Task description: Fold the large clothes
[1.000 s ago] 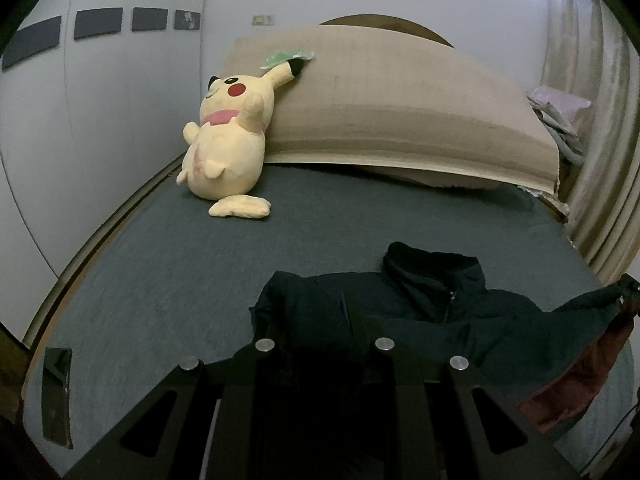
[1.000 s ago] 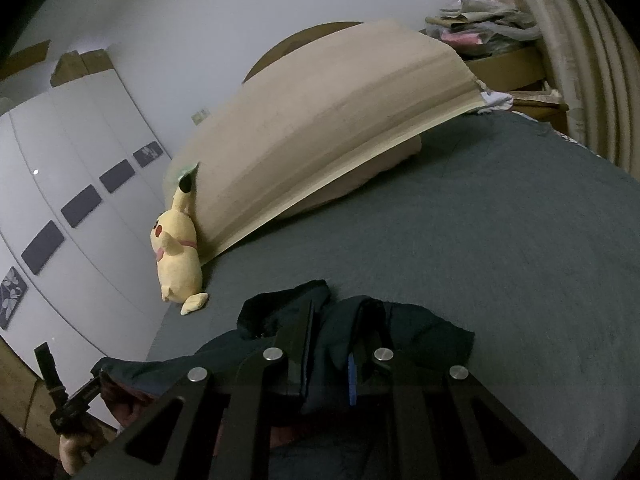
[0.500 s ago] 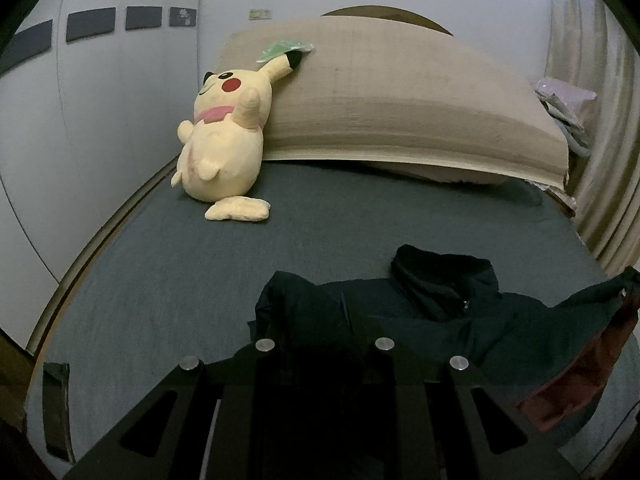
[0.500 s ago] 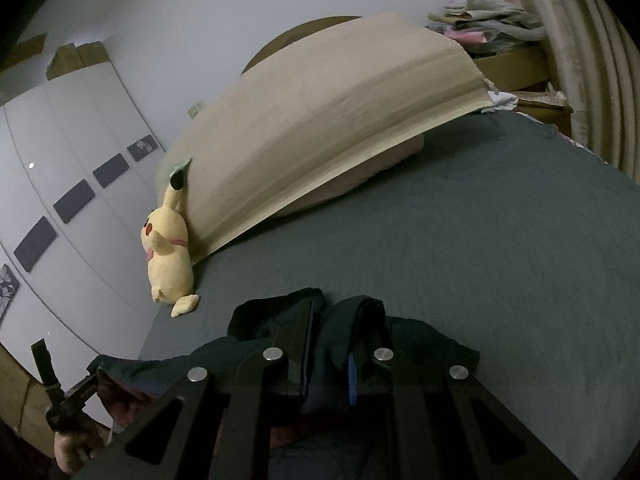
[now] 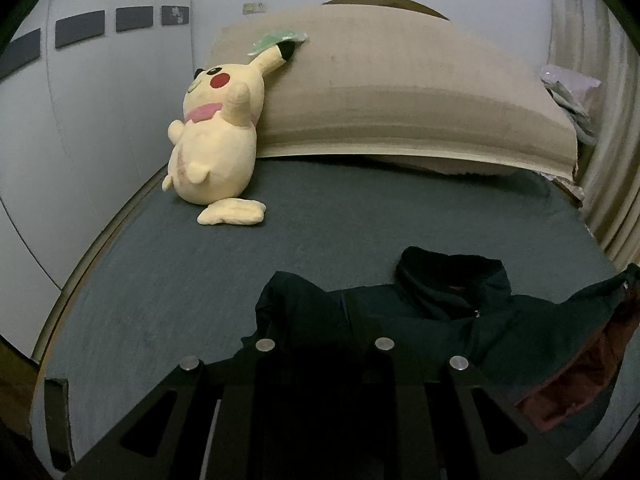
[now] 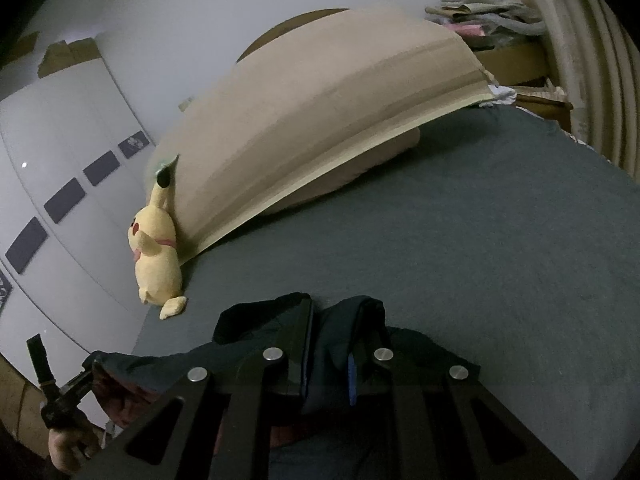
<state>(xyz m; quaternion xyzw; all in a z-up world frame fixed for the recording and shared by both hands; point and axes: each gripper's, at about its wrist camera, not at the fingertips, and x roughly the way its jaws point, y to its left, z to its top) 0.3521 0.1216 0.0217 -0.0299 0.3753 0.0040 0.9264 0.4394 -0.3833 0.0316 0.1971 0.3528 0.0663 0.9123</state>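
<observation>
A dark green jacket (image 5: 500,328) with a dark red lining (image 5: 572,384) is held stretched over the grey bed (image 5: 360,220); its collar (image 5: 452,276) points toward the headboard. My left gripper (image 5: 324,320) is shut on one shoulder of the jacket, the fabric bunched between its dark fingers. In the right wrist view my right gripper (image 6: 332,344) is shut on the other shoulder of the jacket (image 6: 420,344), cloth pinched between its pads. The left gripper (image 6: 76,388) and the hand holding it show at the lower left of that view.
A yellow plush toy (image 5: 216,148) leans against a tan board (image 5: 400,96) at the head of the bed. White wardrobe doors (image 5: 100,100) line the left side. Curtains (image 5: 608,160) and a pile of things (image 6: 484,16) stand at the right.
Both grippers have carried the jacket forward toward the head of the bed; the plush toy and board loom a little larger. The grips are unchanged.
</observation>
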